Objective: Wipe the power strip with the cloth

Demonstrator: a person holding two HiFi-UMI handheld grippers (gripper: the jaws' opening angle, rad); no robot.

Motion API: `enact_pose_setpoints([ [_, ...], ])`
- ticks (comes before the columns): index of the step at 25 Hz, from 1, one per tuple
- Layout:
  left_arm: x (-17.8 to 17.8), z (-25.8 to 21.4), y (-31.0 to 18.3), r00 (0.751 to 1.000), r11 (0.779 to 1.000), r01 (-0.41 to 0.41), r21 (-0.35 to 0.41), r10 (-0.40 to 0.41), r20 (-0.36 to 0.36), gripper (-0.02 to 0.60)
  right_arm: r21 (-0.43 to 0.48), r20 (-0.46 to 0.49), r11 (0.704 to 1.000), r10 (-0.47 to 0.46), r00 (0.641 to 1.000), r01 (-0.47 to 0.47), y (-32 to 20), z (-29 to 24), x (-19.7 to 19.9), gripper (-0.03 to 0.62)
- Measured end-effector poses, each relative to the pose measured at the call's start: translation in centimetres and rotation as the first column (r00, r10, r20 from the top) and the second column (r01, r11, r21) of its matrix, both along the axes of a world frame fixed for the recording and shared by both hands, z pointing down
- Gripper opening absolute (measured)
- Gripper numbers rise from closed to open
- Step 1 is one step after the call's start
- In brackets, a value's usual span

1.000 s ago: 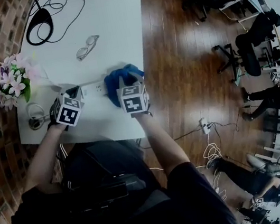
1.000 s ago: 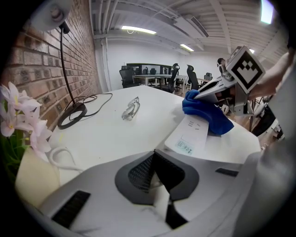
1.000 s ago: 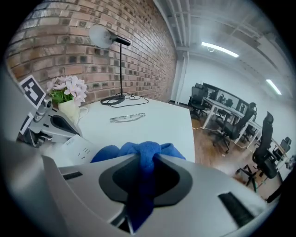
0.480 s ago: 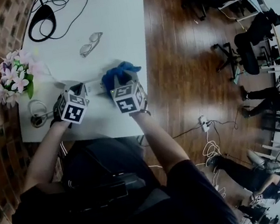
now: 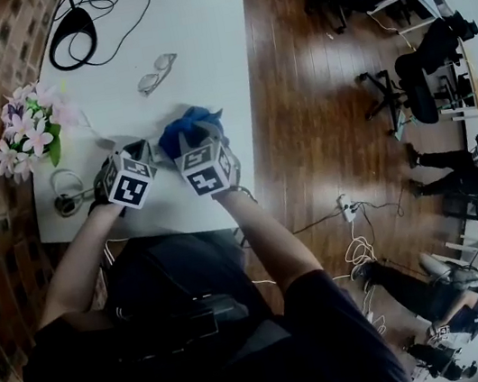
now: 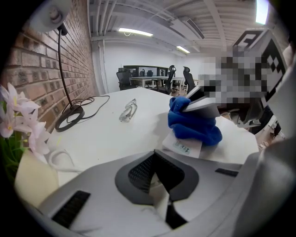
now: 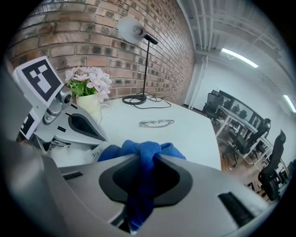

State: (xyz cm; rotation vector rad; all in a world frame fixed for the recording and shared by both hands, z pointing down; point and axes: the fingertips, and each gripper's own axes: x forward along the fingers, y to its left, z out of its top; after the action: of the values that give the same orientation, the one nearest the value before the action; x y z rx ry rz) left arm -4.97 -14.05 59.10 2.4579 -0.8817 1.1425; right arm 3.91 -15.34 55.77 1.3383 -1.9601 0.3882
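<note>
Claws first. My right claw (image 7: 147,162) is clamped on a gathered fold of the blue cloth (image 6: 194,127), and the rest of the cloth bunches out ahead of the jaws. My left claw (image 6: 155,159) has its jaws drawn together. A sliver of white shows at the pinch, but I cannot tell whether that is the strip's end or its cord.

The cloth sits on top of the power strip (image 6: 182,147), which lies flat on the white surface (image 6: 106,134) just ahead of the left claw. Only its labelled end shows from under the blue.

I judge the cloth to be soft, light and limp. It will fold wherever I push it, so a deep pinch on a thick bunch, as it is held now, suits it best. The strip looks like stiff, smooth plastic and fairly light. I expect it to skate on this slick top under a wiping stroke, so it wants steadying at one end, clear of the stretch being wiped.

Farther out, a pair of glasses (image 6: 128,111) lies alone, well apart from the strip. Toward the brick wall, a cream mug (image 7: 90,105) holds a bunch of pale pink flowers (image 7: 90,78). Beyond them is the lamp base (image 6: 69,119), with its dark cable coiled beside it.
</note>
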Motion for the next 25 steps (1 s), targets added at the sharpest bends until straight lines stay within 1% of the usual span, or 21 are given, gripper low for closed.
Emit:
enact_pose_setpoints([
  [7, 0.0, 0.1, -0.1, 1.000, 1.000, -0.008, 0.010, 0.008, -0.004, 0.003, -0.024, 0.026, 0.997, -0.068, 0.997, 0.069, 0.2, 0.1, -3.2, 0.057],
  [11, 0.0, 0.0, 0.1, 1.000, 1.000, -0.010, 0.001, 0.010, -0.006, 0.003, -0.025, 0.036, 0.995, -0.093, 0.995, 0.094, 0.3, 0.0, -4.1, 0.057],
  [14, 0.0, -0.1, 0.1, 1.000, 1.000, -0.012, 0.015, 0.012, -0.009, 0.003, -0.029, 0.048, 0.993, -0.112, 0.993, 0.114, 0.3, -0.1, -4.8, 0.057],
  [20, 0.1, 0.1, 0.1, 1.000, 1.000, -0.018, 0.022, 0.018, -0.017, 0.003, -0.045, 0.111, 0.982, -0.176, 0.978, 0.182, 0.8, 0.1, -6.8, 0.058],
  [23, 0.0, 0.2, 0.0, 1.000, 0.999, -0.016, 0.049, 0.016, -0.015, 0.003, -0.061, 0.145, 0.977, -0.196, 0.970, 0.206, 0.9, 0.2, -7.4, 0.058],
  [25, -0.1, 0.2, 0.0, 1.000, 0.999, -0.021, 0.048, 0.021, -0.013, 0.003, -0.081, 0.169, 0.973, -0.200, 0.965, 0.216, 1.0, 0.1, -7.8, 0.058],
])
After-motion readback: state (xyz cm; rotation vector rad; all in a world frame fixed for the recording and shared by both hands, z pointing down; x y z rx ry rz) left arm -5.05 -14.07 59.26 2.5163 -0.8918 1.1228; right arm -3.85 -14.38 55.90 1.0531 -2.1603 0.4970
